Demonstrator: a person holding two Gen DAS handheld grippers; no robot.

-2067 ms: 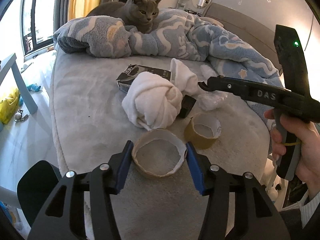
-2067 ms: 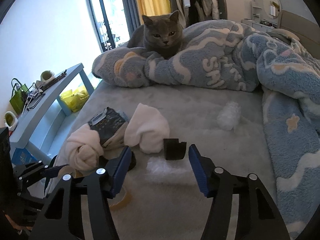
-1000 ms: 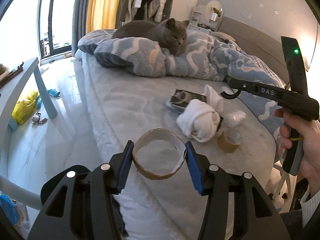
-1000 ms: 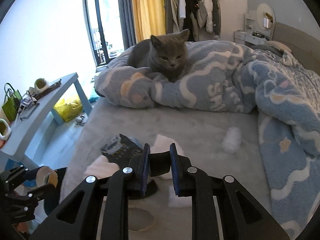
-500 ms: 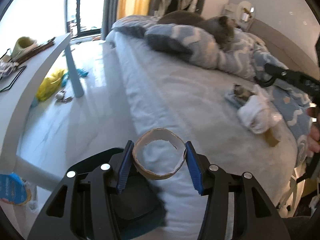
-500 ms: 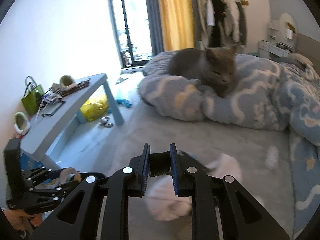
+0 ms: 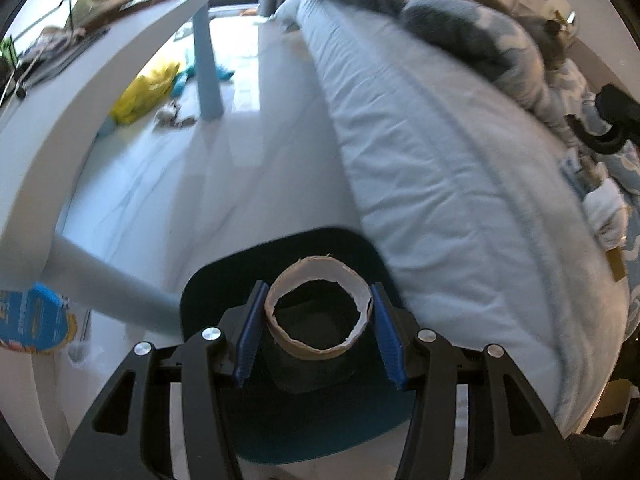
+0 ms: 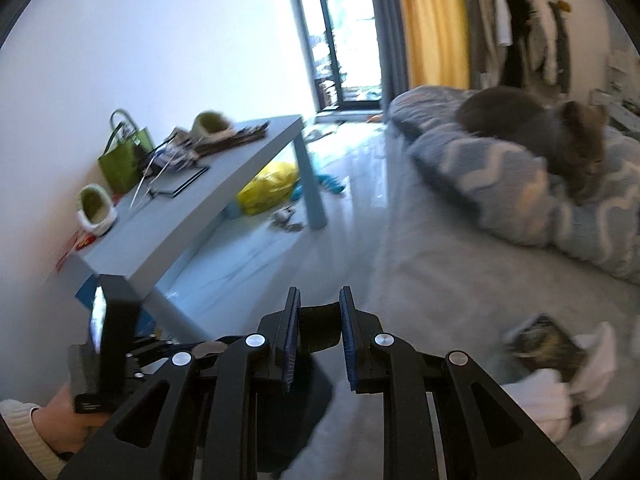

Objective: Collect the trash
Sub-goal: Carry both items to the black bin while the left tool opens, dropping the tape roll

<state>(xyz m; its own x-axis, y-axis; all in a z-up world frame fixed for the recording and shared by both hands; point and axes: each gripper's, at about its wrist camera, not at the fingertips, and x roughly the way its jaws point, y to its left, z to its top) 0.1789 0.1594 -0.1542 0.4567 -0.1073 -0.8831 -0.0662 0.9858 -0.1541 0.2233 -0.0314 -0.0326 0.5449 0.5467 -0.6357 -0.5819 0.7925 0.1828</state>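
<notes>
Carried off the bed since two seconds ago: the cardboard ring [image 7: 319, 312], which is now held above the dark bin [image 7: 224, 280] on the floor beside the mattress.

Left gripper [image 7: 318, 334]: clenched on the cardboard ring, one blue pad pressed against each side; the ring's opening is turned toward the camera and the black inside of the bin is seen through it. In the right wrist view this gripper [image 8: 160, 354] is seen at near left, held in a hand [image 8: 56, 416] with a white cuff.

Right gripper [image 8: 319, 338]: clamped on a small black piece [image 8: 320, 330], which is pinched between the blue pads above the near edge of the bed [image 8: 440, 280]. What the piece is cannot be told.

Bin: dark, rounded rim, placed on the pale floor [image 7: 168, 168] between the bed [image 7: 440, 168] at right and a grey-blue table leg [image 7: 116, 296] at left.

Left on the bed, at near right in the right wrist view: a dark printed packet [image 8: 548, 342] touching white cloth [image 8: 540, 396].

Also recorded: grey cat [image 8: 536, 128] lying on the patterned blanket [image 8: 500, 176] at far right; blue-grey table [image 8: 208, 192] at left, bearing a green bag [image 8: 122, 160] and slippers [image 8: 94, 208]; yellow bag [image 8: 268, 188] on the floor under the table. Both views are blurred.
</notes>
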